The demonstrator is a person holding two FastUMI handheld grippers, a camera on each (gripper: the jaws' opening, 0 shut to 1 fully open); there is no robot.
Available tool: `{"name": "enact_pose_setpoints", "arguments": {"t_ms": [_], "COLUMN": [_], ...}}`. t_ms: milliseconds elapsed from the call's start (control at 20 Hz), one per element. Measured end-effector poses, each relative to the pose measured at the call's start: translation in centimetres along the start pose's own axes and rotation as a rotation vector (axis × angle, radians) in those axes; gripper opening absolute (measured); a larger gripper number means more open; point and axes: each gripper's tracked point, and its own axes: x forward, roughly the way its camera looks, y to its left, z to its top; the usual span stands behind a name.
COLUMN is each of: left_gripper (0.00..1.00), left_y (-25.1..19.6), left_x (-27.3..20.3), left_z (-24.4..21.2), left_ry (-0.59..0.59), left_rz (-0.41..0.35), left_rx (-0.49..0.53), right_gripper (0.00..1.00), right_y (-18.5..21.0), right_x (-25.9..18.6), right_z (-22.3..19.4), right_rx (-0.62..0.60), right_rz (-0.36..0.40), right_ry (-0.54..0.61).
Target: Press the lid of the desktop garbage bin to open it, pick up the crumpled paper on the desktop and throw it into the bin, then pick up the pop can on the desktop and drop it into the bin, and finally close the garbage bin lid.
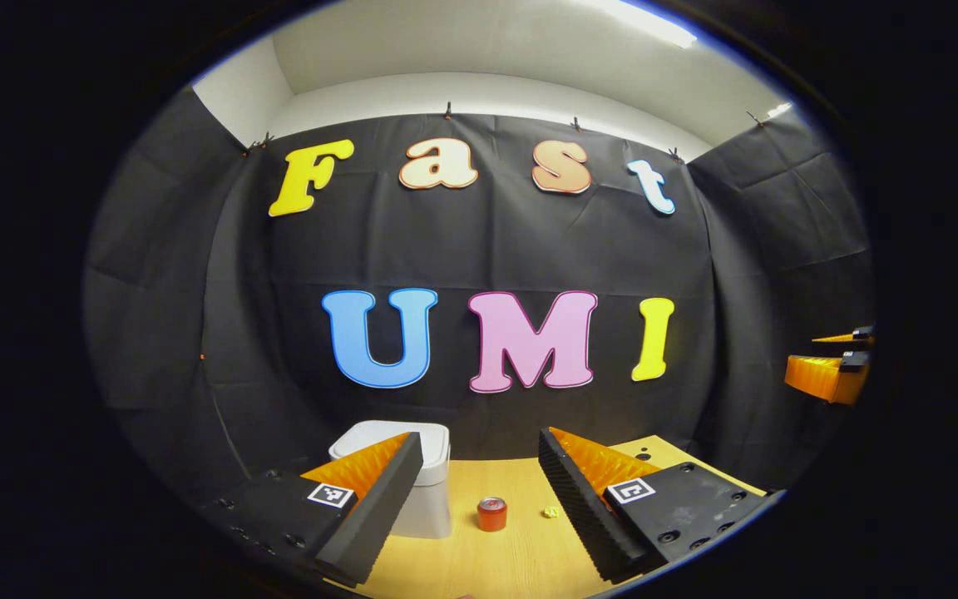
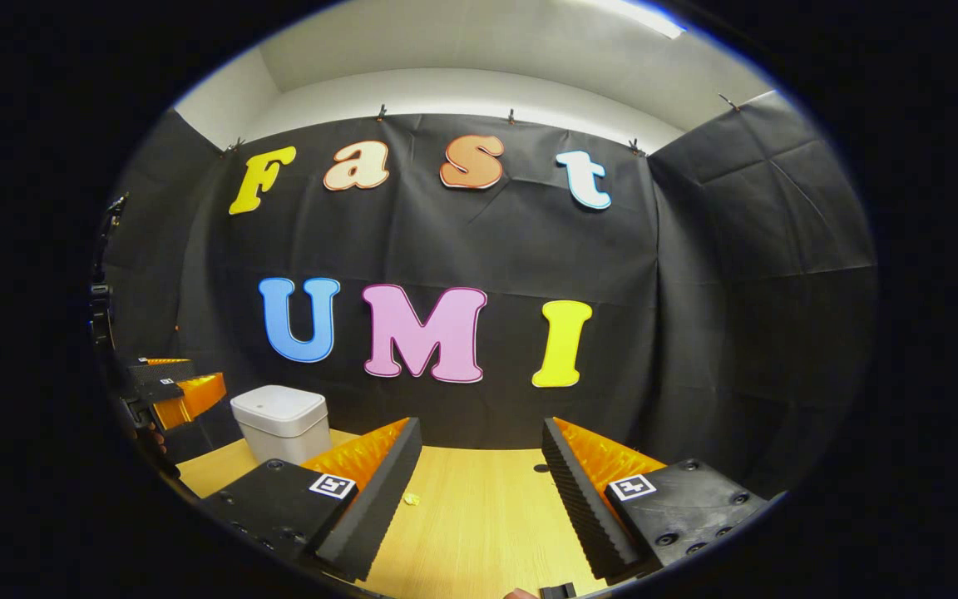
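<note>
I see the wooden tabletop (image 1: 520,566) across the bottom of both views, largest of all. On it the white garbage bin (image 1: 425,478) stands at lower centre-left of the left gripper view, partly behind my left tool's left finger, its lid down; in the right gripper view it sits at the lower left (image 2: 281,423). My left tool (image 1: 479,474) has its fingers spread wide, holding nothing. My right tool (image 2: 479,466) is likewise spread and empty; it also shows at the right edge of the left gripper view (image 1: 832,366). The red pop can (image 1: 491,514) stands upright between the left tool's fingers, just right of the bin. Smallest, the yellow crumpled paper (image 1: 550,512) lies right of the can, apart from it.
</note>
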Motion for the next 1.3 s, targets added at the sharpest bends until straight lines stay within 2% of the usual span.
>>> {"name": "enact_pose_setpoints", "arguments": {"t_ms": [350,400,550,650,700,800,900,1050,1100,1300], "left_gripper": [0.93,0.86,0.45,0.23,0.15,0.07,0.07,0.07,0.07,0.06], "left_y": [2.7,2.9,3.9,4.9,5.2,5.5,6.1,7.6,7.4,6.5], "left_x": [0.0,0.1,0.1,0.0,0.1,0.2,0.8,2.1,2.6,5.6], "left_z": [-0.6,-1.1,-2.1,-3.1,-3.4,-3.0,-1.9,0.5,1.5,1.8], "left_ry": [0.021,0.031,0.060,0.088,0.096,0.092,0.061,0.019,-0.006,0.070], "left_rz": [0.014,0.003,0.010,0.038,0.046,0.027,0.004,0.008,0.001,-0.062], "left_rx": [-0.007,-0.015,-0.068,-0.073,-0.069,-0.048,0.008,0.163,0.180,0.056], "right_gripper": [0.94,0.94,0.94,0.94,0.94,0.94,0.94,0.94,0.94,0.94], "right_y": [2.2,2.4,2.6,2.7,2.8,2.9,3.3,4.4,4.8,6.7], "right_x": [0.4,0.3,-0.2,-0.3,-0.3,-0.3,-0.1,0.2,0.2,0.9], "right_z": [0.5,0.7,0.5,0.2,0.2,0.3,0.6,1.5,1.9,2.5], "right_rx": [-0.006,-0.006,-0.023,-0.035,-0.035,-0.032,-0.031,-0.039,-0.045,-0.073], "right_rz": [0.036,0.037,0.037,0.034,0.033,0.031,0.031,0.043,0.049,0.113], "right_ry": [-0.013,-0.017,-0.022,-0.014,-0.010,-0.007,-0.013,-0.033,-0.049,-0.067]}}
